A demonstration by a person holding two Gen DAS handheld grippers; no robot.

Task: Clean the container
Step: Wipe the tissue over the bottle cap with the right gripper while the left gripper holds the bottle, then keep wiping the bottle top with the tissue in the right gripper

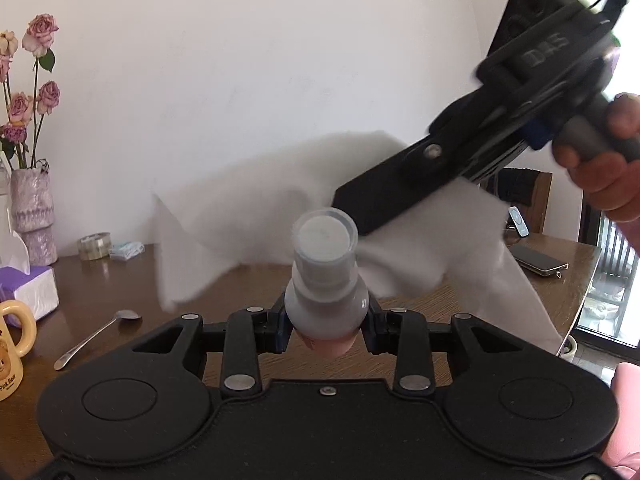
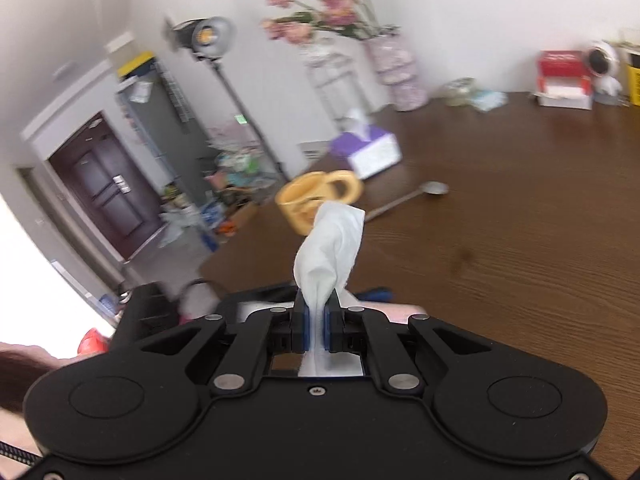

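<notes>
My left gripper (image 1: 326, 320) is shut on a small white bottle (image 1: 325, 276) with a clear cap and a pinkish base, held above the brown table (image 1: 240, 292). My right gripper (image 2: 316, 320) is shut on a white tissue (image 2: 330, 248) that sticks up between its blue pads. In the left wrist view the right gripper (image 1: 356, 216) comes in from the upper right, just beside the bottle's cap, and the tissue (image 1: 248, 208) hangs spread out behind the bottle.
On the table are a yellow mug (image 2: 316, 196), a spoon (image 2: 408, 196), a purple tissue box (image 2: 368, 148), a vase of pink roses (image 1: 32, 208), a tape roll (image 1: 94, 246) and a phone (image 1: 538, 260). The table's edge runs at the right.
</notes>
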